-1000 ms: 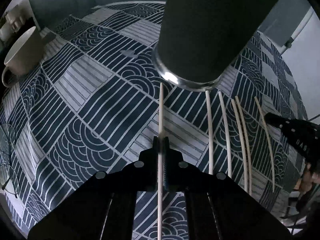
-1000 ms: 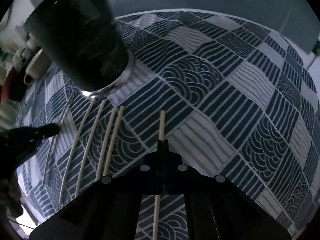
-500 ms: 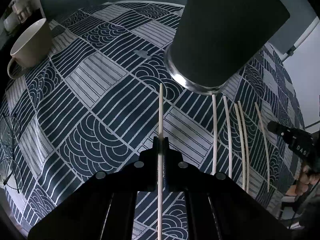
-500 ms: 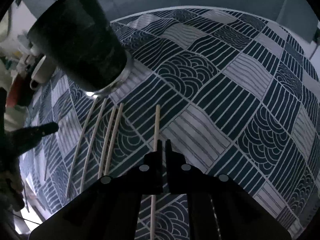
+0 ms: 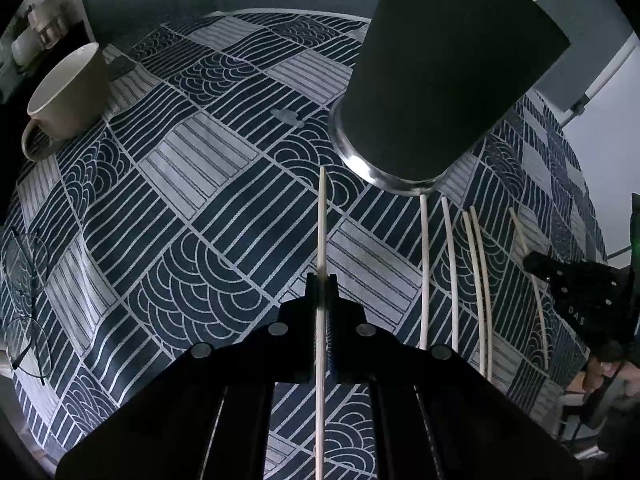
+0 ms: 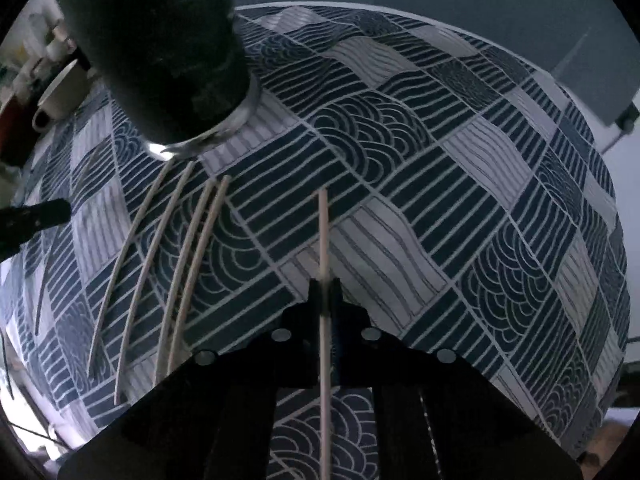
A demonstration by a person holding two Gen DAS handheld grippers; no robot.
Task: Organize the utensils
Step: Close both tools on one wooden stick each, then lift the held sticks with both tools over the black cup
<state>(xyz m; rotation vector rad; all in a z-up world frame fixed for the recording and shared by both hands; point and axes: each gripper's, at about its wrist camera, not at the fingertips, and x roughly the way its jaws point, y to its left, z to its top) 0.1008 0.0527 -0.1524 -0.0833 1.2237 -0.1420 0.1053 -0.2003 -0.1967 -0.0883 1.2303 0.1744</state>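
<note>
Over the patterned tablecloth [image 5: 192,168], your left gripper [image 5: 320,280] and right gripper [image 6: 325,285] each pinch a chopstick [image 5: 321,220] mid-shaft; light, stiff, slippery, so grip firmly.

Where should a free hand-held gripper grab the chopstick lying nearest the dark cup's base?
Grip that chopstick mid-shaft, coming straight down from above with the fingers straddling its width. It lies flat on the tablecloth, one tip at the cup base; the neighbouring chopstick is close, so mid-shaft probably offers the most room.
</note>
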